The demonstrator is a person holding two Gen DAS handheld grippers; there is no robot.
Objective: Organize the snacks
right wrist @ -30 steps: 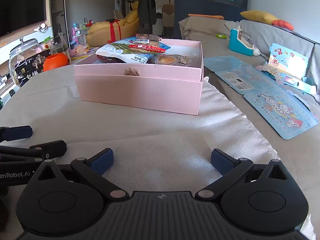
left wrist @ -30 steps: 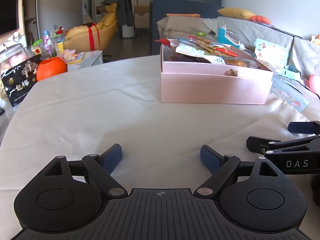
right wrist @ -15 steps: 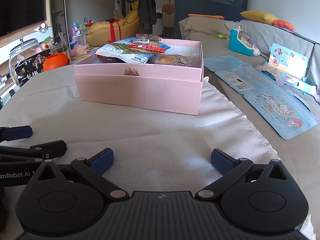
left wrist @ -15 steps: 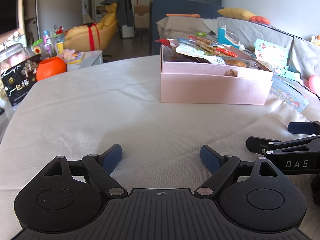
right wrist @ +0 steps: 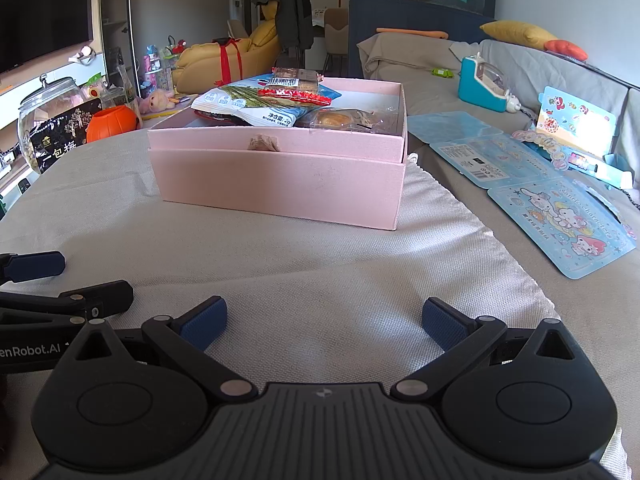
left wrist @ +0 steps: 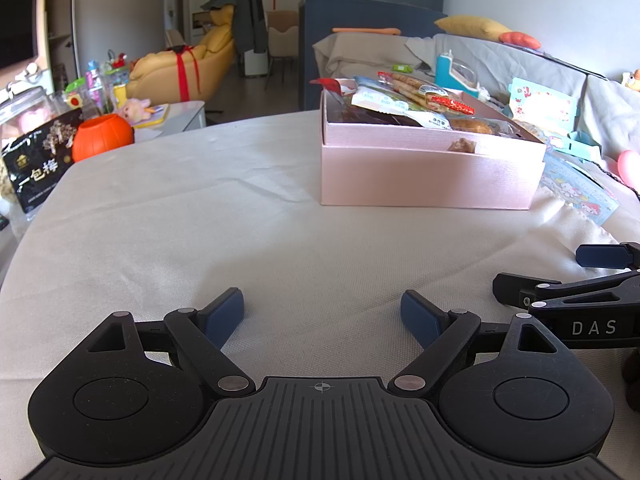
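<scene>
A pink box stands on the pale cloth-covered table, holding several snack packets: a light blue-and-green bag, a red-edged packet on top, and a wrapped pastry. My left gripper rests low over the cloth well short of the box, open with nothing between its blue pads. My right gripper sits beside it, also open and empty. Each gripper's side shows at the edge of the other's view.
A black snack bag, an orange pumpkin pot and a glass jar stand at the table's left end. Blue cartoon cards and a teal toy lie on the grey sofa to the right.
</scene>
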